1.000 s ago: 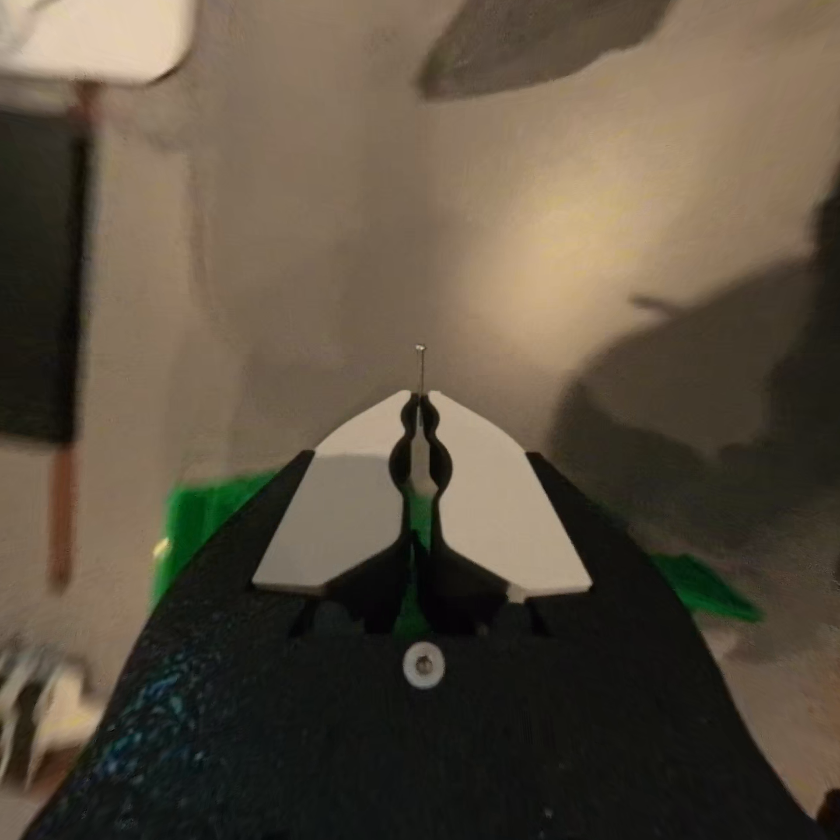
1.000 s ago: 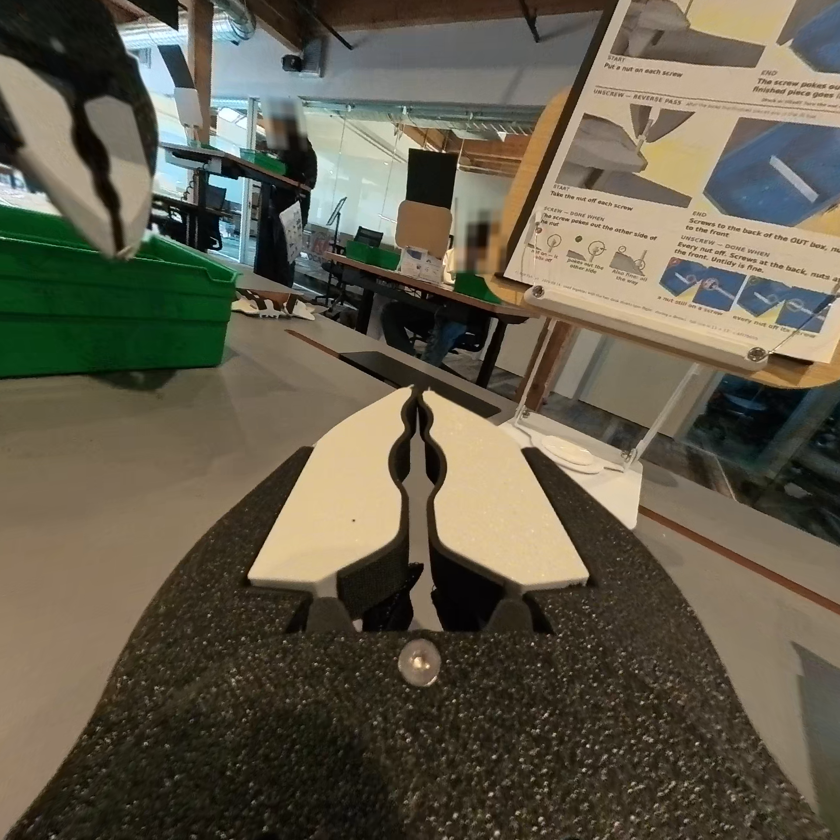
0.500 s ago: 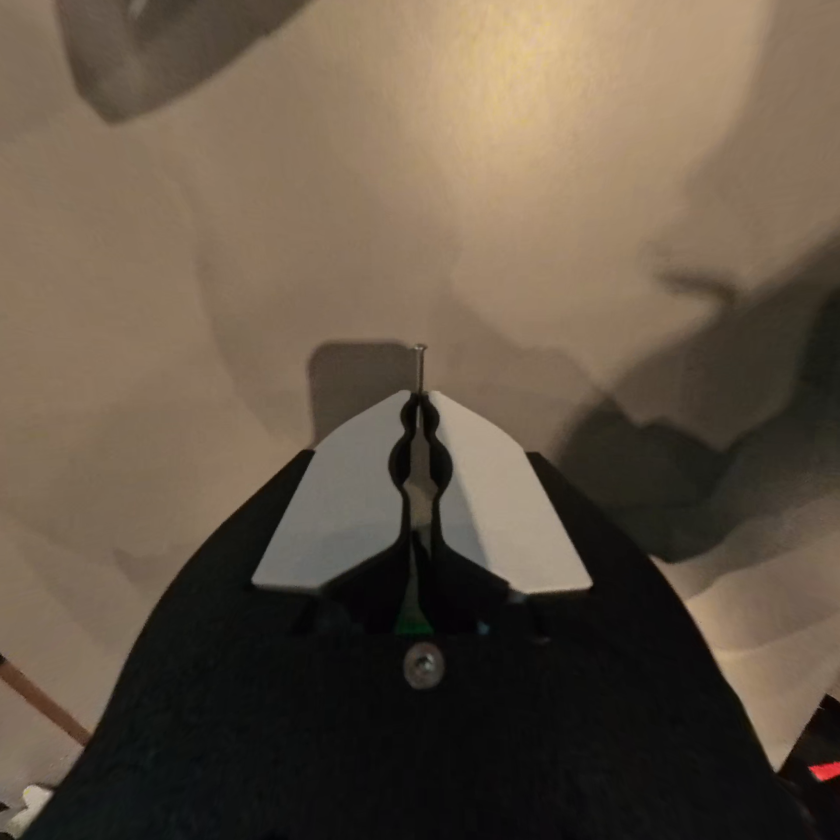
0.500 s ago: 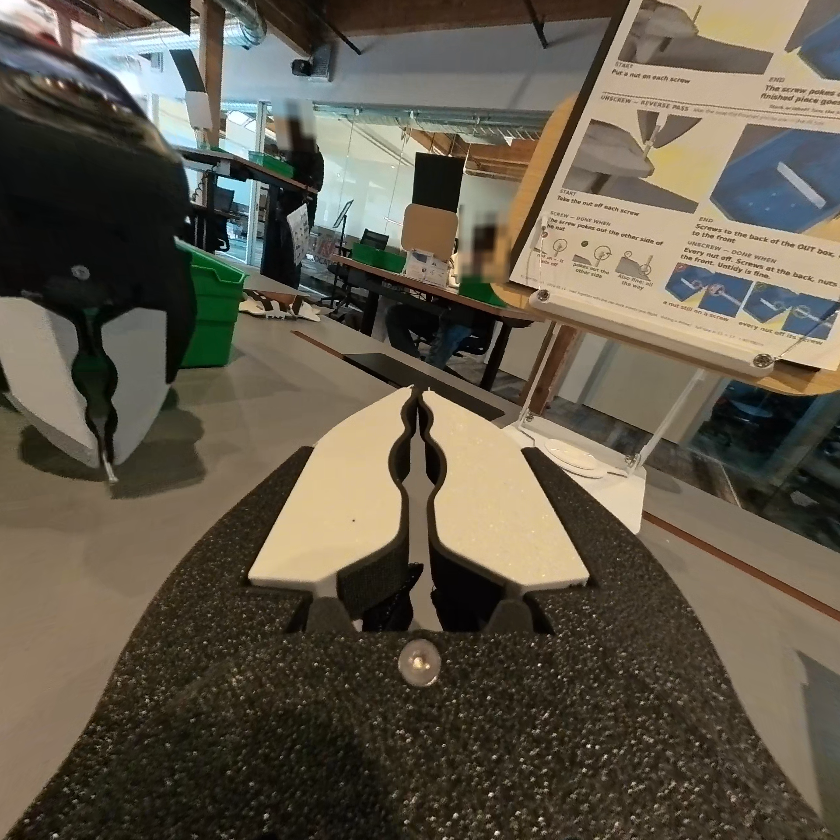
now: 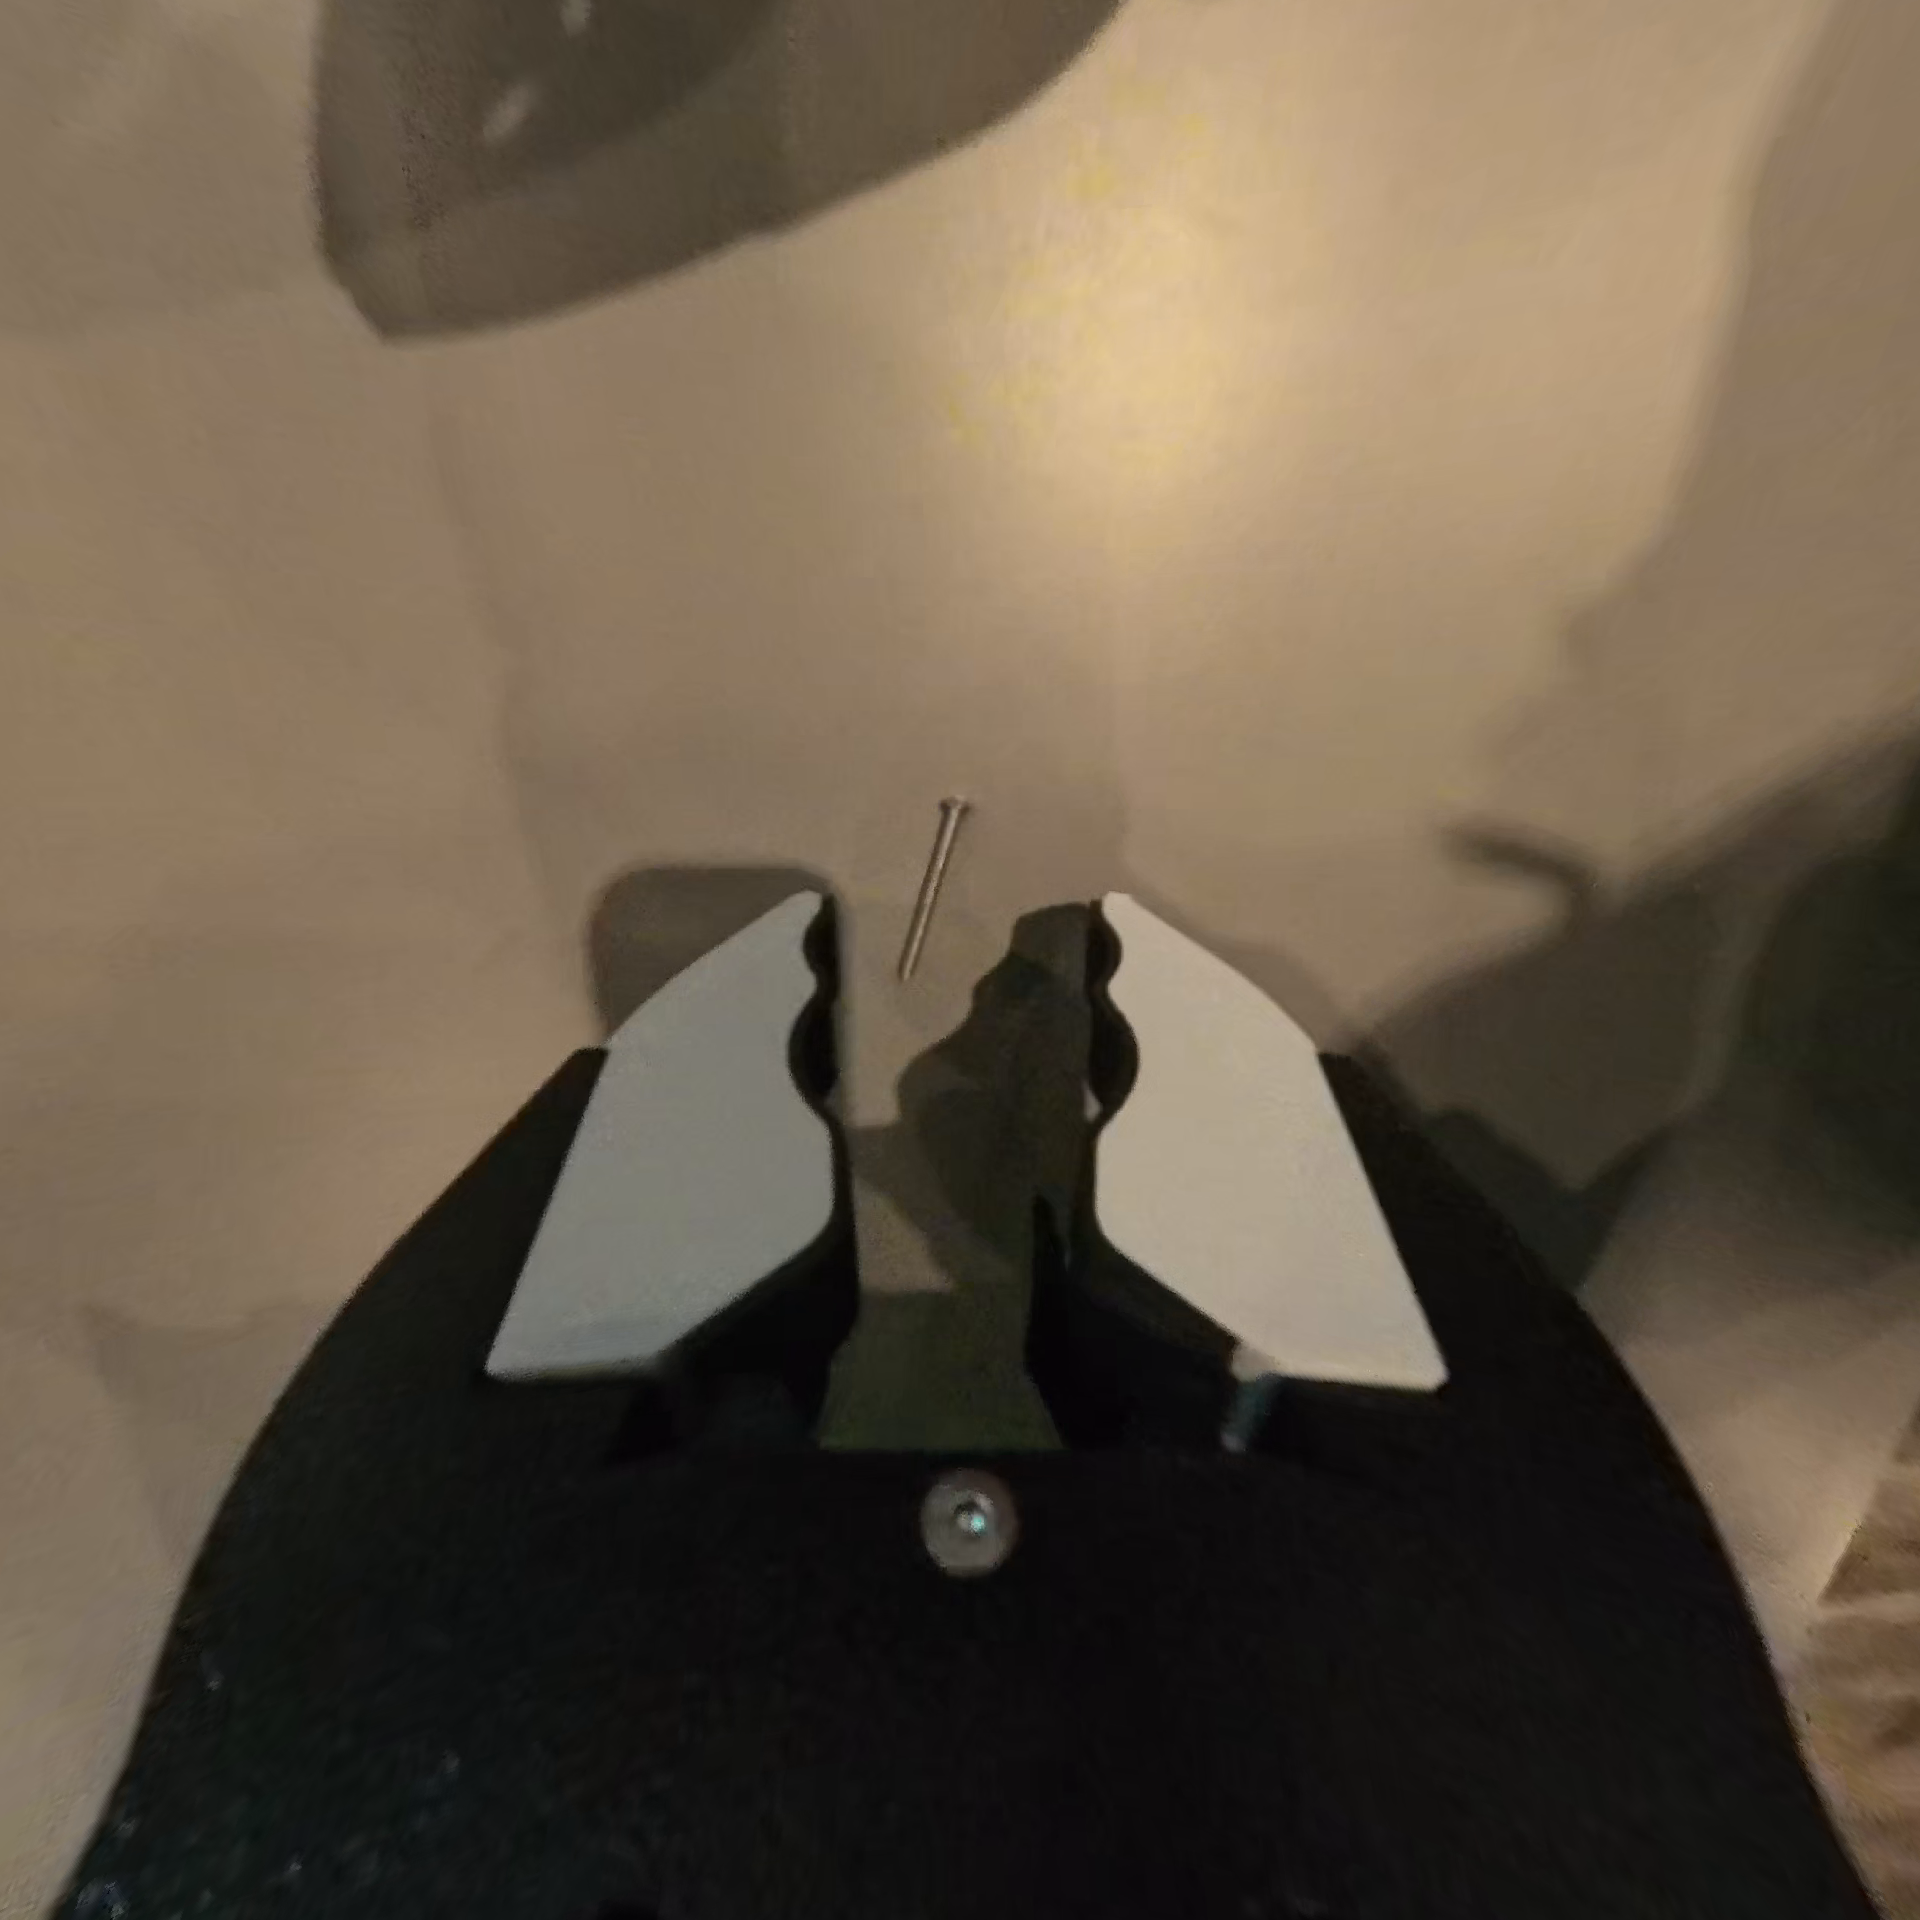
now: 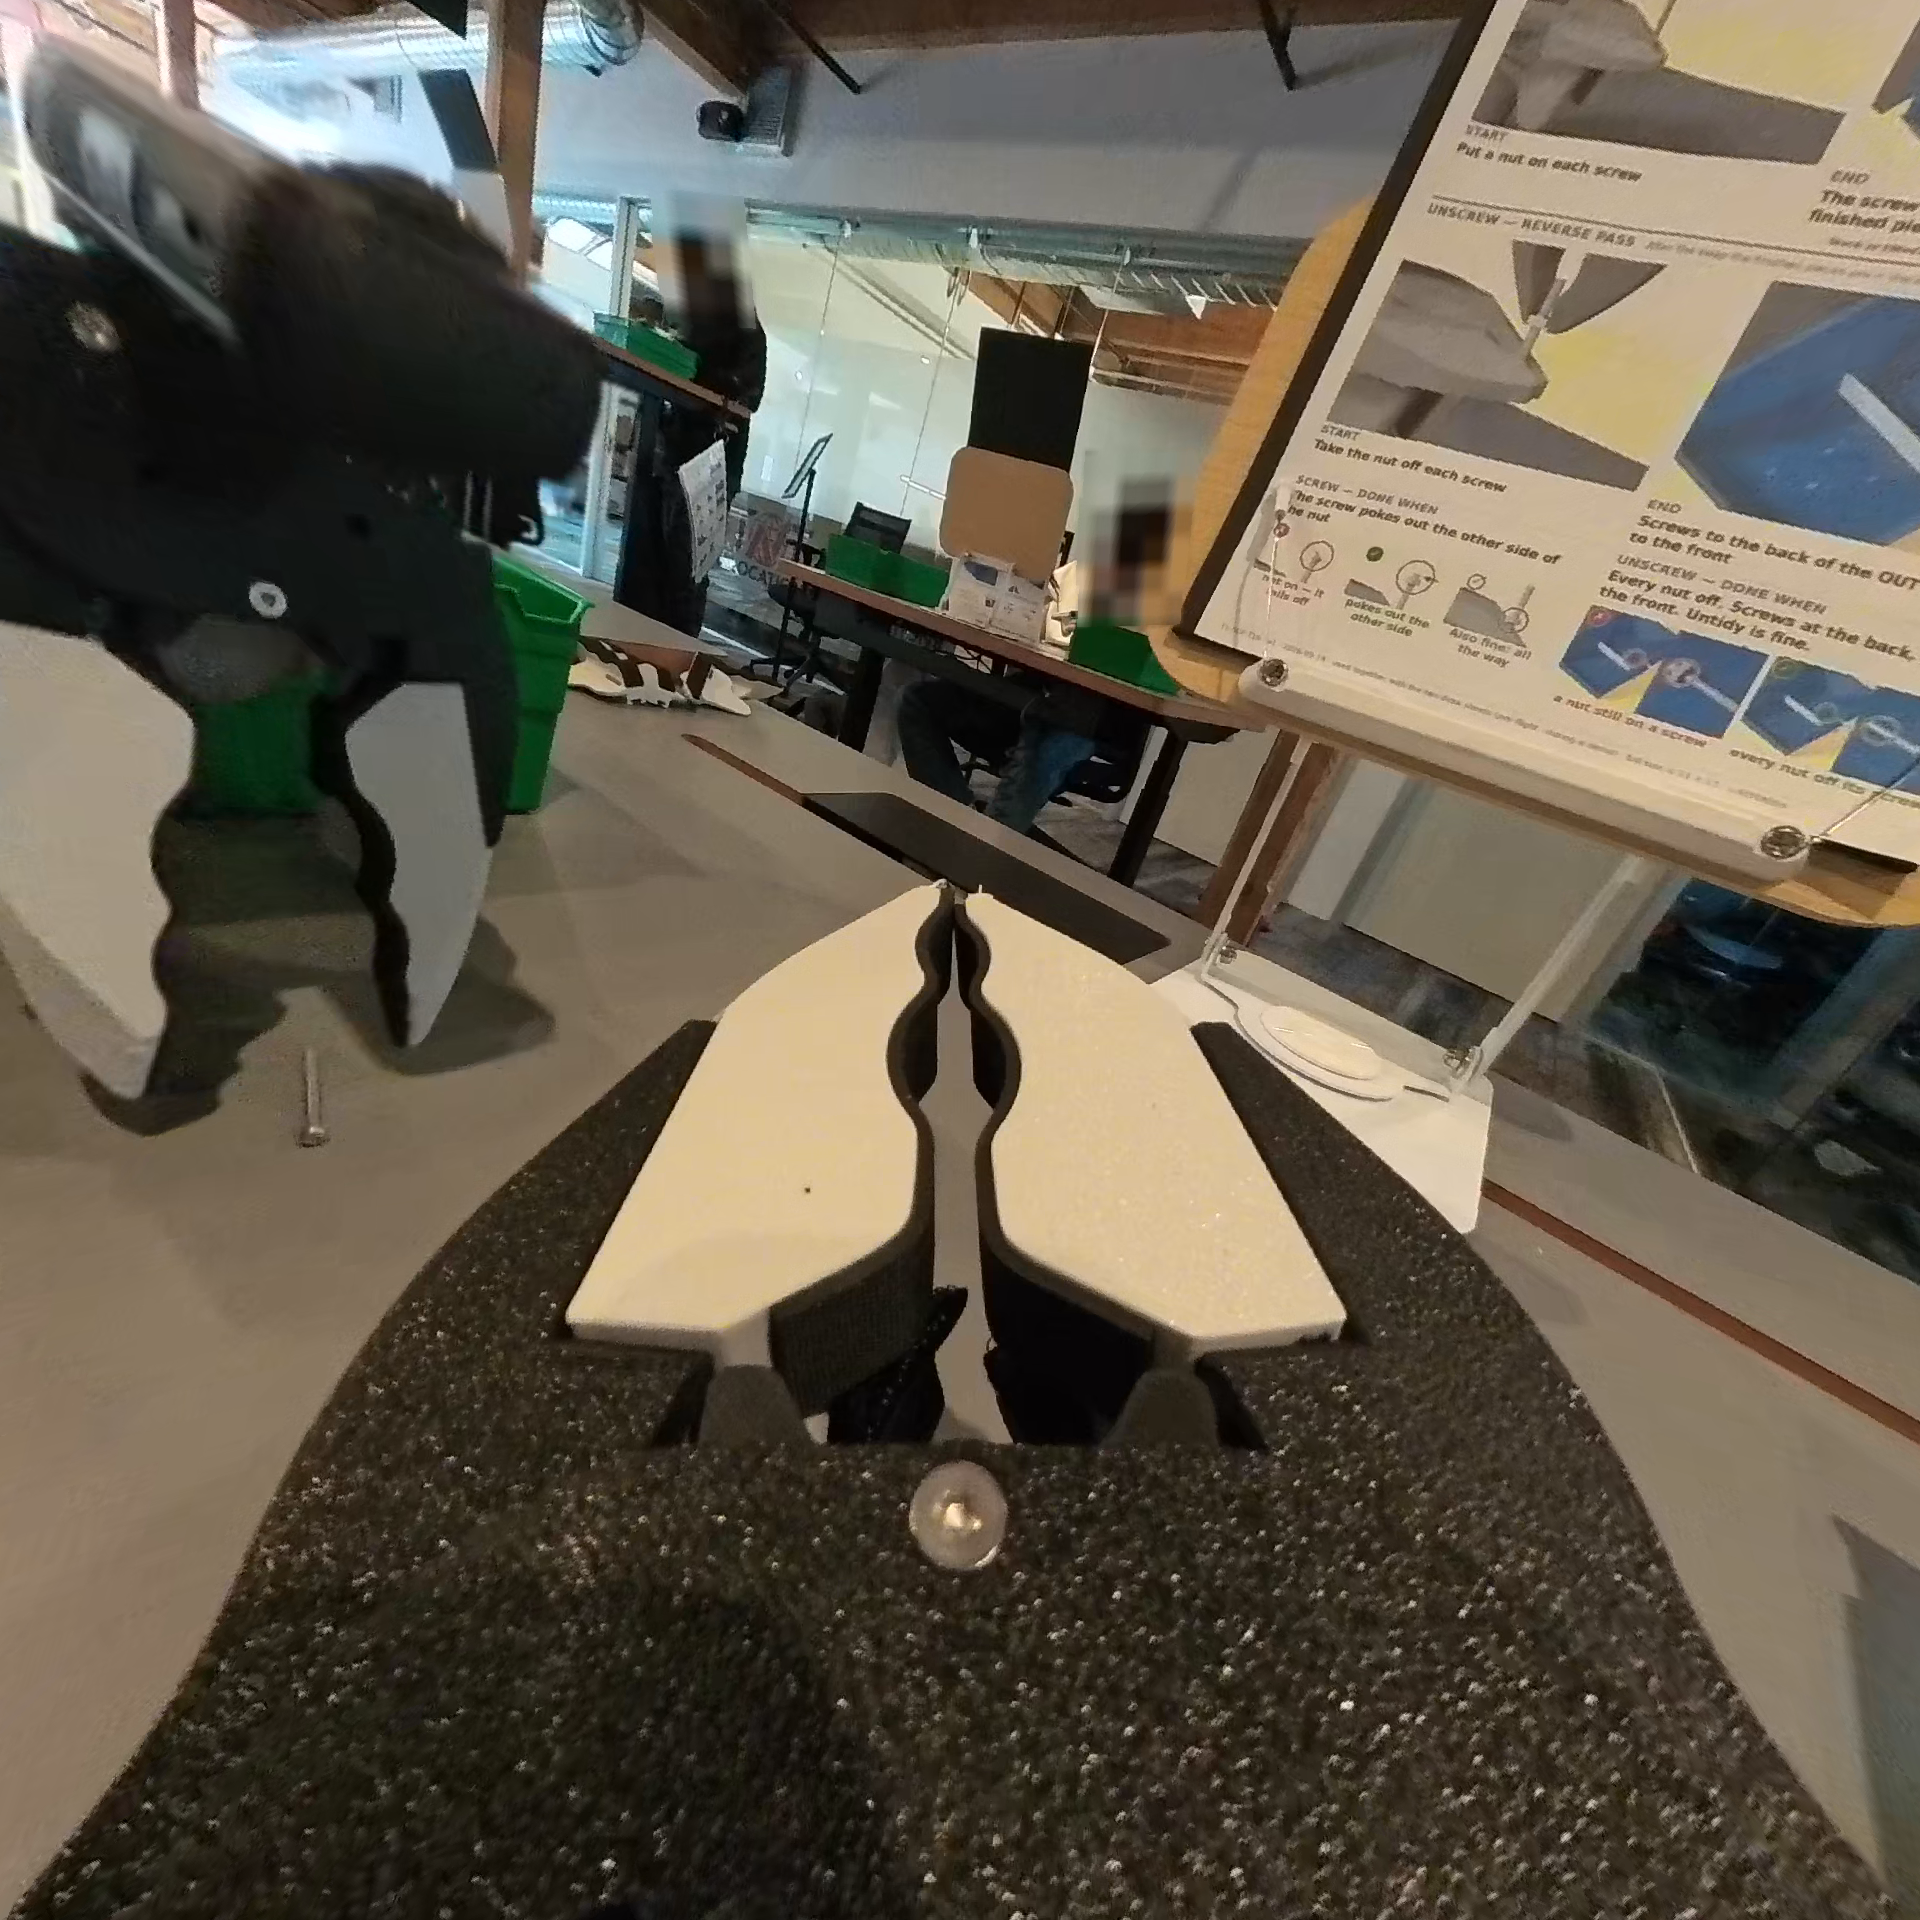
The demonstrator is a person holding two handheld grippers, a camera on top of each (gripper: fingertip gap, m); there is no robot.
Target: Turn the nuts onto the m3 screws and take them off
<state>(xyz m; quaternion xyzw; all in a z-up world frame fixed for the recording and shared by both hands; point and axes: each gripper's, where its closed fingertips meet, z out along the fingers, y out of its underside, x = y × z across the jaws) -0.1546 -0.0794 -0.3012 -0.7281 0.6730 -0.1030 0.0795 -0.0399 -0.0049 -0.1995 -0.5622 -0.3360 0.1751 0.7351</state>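
Note:
My left gripper [image 5: 961, 914] is open and points down at the grey table [image 5: 1143, 520]. A thin silver screw [image 5: 935, 888] lies loose on the table just ahead of the gap between its white fingers [image 5: 717, 1039], touching neither pad. The right wrist view shows the same: the left gripper [image 6: 275, 1049] hangs open over the screw [image 6: 310, 1096] on the table. My right gripper [image 6: 954, 894] is shut, its white fingers [image 6: 790, 1122] meeting at the tips, held above the table to the right of the screw. A tiny glint sits at its tips; I cannot tell what it is.
Green bins [image 6: 535, 665] stand at the far left of the table. An instruction board on a clear stand [image 6: 1610, 416] with a white base [image 6: 1351, 1091] stands at the right. A black strip [image 6: 987, 873] lies ahead. People sit at desks in the background. One gripper's finger ends stand about 15 cm off the other's.
My left gripper came down to the table with the screw pinched at its tips, then opened; the screw left the grasp and now lies on the table. My right gripper stayed shut and still.

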